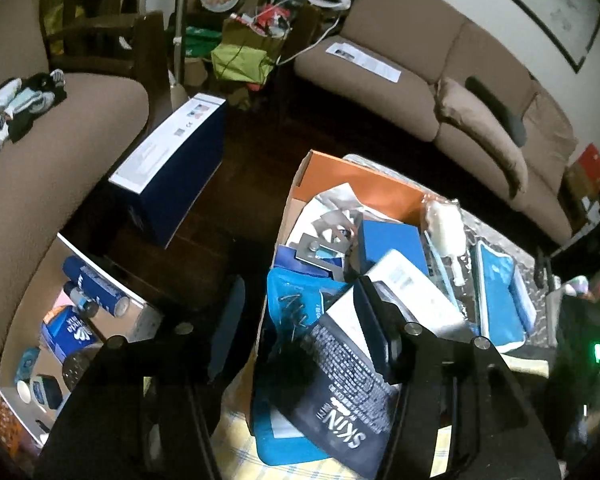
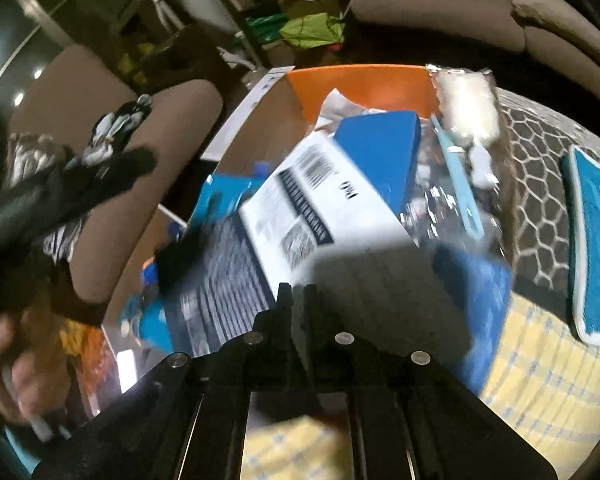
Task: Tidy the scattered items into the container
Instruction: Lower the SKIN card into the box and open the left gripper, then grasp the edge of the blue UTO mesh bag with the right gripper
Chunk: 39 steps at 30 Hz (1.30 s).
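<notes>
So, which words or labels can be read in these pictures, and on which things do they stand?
"SKIN": dark pouch in the orange box.
"CE" mark: navy carton on the floor.
Barcode and small print on the white box: too blurred to read.
Blue can label: unreadable.

Our right gripper (image 2: 299, 294) pinches the near edge of a white printed cardboard box (image 2: 320, 208), which we see lying tilted over an orange-walled cardboard container (image 2: 364, 84) beside a blue rectangular box (image 2: 384, 148).

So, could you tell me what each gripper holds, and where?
Left gripper open, holding nothing. Right gripper nearly shut at the white box's edge; hold unclear.
</notes>
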### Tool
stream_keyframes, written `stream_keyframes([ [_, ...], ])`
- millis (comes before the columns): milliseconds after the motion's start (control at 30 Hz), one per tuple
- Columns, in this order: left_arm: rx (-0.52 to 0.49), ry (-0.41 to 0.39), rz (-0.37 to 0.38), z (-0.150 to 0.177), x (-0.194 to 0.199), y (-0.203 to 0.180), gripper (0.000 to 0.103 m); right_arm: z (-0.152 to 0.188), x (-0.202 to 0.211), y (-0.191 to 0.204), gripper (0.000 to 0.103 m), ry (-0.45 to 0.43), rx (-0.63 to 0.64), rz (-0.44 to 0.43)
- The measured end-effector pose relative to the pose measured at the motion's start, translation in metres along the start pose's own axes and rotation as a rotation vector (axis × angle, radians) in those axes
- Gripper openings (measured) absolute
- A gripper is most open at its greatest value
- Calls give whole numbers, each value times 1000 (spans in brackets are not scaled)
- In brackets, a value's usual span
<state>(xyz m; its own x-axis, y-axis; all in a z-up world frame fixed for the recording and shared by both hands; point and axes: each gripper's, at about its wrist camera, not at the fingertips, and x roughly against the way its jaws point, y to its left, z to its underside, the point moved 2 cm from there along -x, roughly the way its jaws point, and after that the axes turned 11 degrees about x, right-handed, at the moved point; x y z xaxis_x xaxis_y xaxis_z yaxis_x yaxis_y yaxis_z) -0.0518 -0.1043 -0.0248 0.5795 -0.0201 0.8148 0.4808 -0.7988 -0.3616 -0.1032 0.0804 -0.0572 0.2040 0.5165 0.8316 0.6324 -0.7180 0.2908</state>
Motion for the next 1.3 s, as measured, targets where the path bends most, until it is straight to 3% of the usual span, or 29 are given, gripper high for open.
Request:
stream_keyframes([
  [233, 2, 3, -1, -1, 1, 1, 53, -43, -24, -12, 7, -19, -16, 96],
  [300, -1, 2, -5, -1, 1, 1, 53, -45, -23, -15, 7, -26, -37, 88],
  [467, 10, 15, 9, -1, 0, 2, 53, -35, 21, -10, 7, -140, -30, 14],
  [600, 6, 28, 24, 3, 0, -1, 53, -8, 79, -26, 9, -228, -49, 47],
  [700, -4, 36, 38, 8, 1, -7, 53, 22, 122, -70, 23, -252, -104, 197],
  [767, -15, 40, 45, 11, 1, -12, 53, 46, 141, -101, 28, -243, -165, 275],
  [833, -30, 51, 53, 16, 0, -18, 53, 73, 157, -138, 39, -237, -247, 342],
  [867, -36, 59, 55, 19, -1, -22, 53, 84, 162, -148, 54, -238, -279, 362],
  [900, -40, 66, 57, 22, -2, -26, 54, 98, 167, -161, 61, -237, -318, 380],
  [1000, -72, 108, 69, 35, -9, -39, 55, 131, 168, -199, 61, -227, -425, 425],
  [1133, -111, 160, 63, 51, -20, -54, 55, 168, 166, -250, 62, -289, -621, 436],
  [1300, -153, 173, 74, 68, -19, -67, 55, 184, 144, -312, 61, -294, -823, 434],
])
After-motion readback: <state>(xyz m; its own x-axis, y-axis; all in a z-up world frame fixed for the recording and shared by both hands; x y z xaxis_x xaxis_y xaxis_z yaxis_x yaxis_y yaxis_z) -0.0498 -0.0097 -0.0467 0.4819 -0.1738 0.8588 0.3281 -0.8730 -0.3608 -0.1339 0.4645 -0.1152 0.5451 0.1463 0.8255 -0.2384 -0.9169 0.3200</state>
